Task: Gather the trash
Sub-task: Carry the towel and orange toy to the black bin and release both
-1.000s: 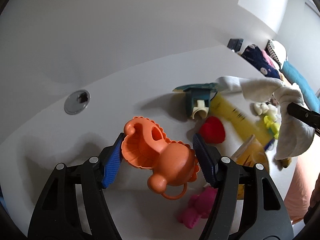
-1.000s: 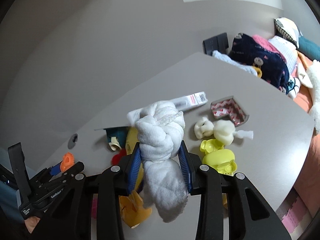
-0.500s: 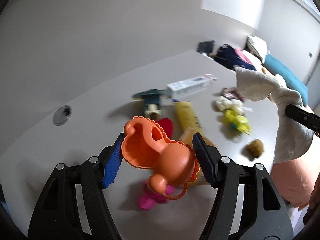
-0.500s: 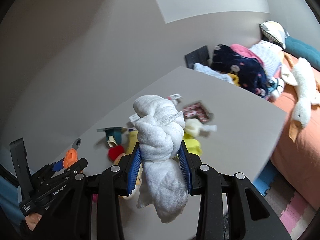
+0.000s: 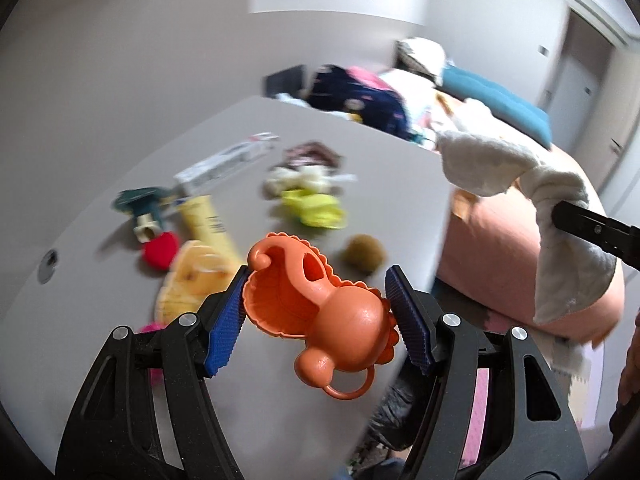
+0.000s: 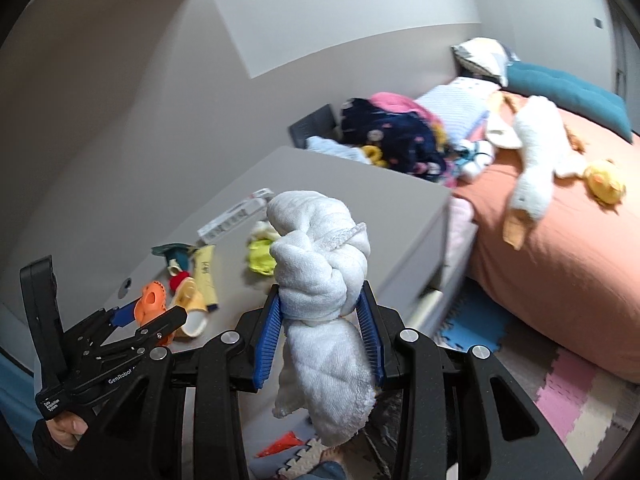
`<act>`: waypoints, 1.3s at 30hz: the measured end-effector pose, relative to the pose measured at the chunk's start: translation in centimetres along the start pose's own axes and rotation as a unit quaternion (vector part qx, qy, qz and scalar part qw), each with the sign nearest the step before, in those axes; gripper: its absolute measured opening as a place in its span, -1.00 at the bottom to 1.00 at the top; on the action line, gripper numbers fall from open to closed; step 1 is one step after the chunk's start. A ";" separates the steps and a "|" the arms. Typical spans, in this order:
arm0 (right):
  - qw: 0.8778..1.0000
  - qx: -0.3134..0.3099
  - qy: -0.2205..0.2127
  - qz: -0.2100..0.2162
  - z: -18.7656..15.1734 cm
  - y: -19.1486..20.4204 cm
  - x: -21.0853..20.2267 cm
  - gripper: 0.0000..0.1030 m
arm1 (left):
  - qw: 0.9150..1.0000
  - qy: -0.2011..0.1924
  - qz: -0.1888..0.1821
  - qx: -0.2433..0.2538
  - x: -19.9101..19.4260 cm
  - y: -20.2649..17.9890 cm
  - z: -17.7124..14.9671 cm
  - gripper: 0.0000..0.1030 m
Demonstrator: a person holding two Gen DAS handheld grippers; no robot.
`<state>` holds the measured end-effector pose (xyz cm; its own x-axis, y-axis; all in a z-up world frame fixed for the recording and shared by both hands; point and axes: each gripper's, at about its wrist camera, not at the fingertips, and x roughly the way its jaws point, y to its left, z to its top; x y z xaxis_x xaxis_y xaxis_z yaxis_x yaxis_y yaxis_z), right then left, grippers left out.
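Note:
My left gripper (image 5: 318,320) is shut on an orange plastic toy (image 5: 320,316) and holds it in the air near the table's front right corner. It also shows in the right wrist view (image 6: 150,304). My right gripper (image 6: 320,332) is shut on a knotted white cloth (image 6: 320,292), held up past the table's right edge. The cloth also shows at the right of the left wrist view (image 5: 532,200). On the grey table (image 5: 400,168) lie a yellow tube (image 5: 208,220), a white box (image 5: 224,162), a red heart (image 5: 160,250), yellow-green toys (image 5: 314,208) and a brown ball (image 5: 364,254).
A bed with an orange cover (image 6: 560,260) stands right of the table, with a white plush goose (image 6: 528,176), clothes (image 6: 392,136) and a teal pillow (image 6: 568,92). Foam floor mats (image 6: 560,392) and a dark bag (image 5: 392,408) lie below the table edge.
Both grippers have lifted and swung right, away from the table top toward its right edge and the bed. Each keeps its hold on its object.

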<state>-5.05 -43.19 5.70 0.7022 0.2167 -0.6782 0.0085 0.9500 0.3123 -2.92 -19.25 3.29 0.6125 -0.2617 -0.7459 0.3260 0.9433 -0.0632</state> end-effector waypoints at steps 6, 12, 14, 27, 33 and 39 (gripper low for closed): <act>0.999 0.024 -0.004 -0.030 -1.9 -3.9 -3.0 -0.24 | 0.998 0.009 -0.043 0.053 0.3 -5.2 -0.4 0.28; 0.997 0.050 0.005 -0.059 -4.2 -7.7 -5.5 -0.16 | 0.990 0.034 -0.088 0.109 0.7 -10.2 -1.6 0.29; 0.996 0.061 0.004 -0.071 -4.9 -8.8 -6.2 0.10 | 0.986 0.050 -0.097 0.127 1.0 -11.5 -2.1 0.63; 0.990 0.082 -0.007 -0.113 -5.7 -11.8 -7.0 0.34 | 0.986 0.057 -0.061 0.148 1.8 -13.3 -2.8 0.89; 0.993 0.061 0.000 -0.099 -5.0 -10.3 -5.7 0.34 | 0.988 0.060 -0.048 0.131 2.0 -11.5 -2.8 0.89; 0.996 0.038 0.012 -0.079 -4.2 -8.0 -3.7 0.34 | 0.992 0.059 -0.029 0.109 1.8 -8.8 -2.8 0.89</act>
<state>-10.65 -50.64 2.90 0.6709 0.0724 -0.7380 0.1716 0.9530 0.2495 -6.70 -27.40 0.70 0.5040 -0.2761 -0.8184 0.5141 0.8573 0.0274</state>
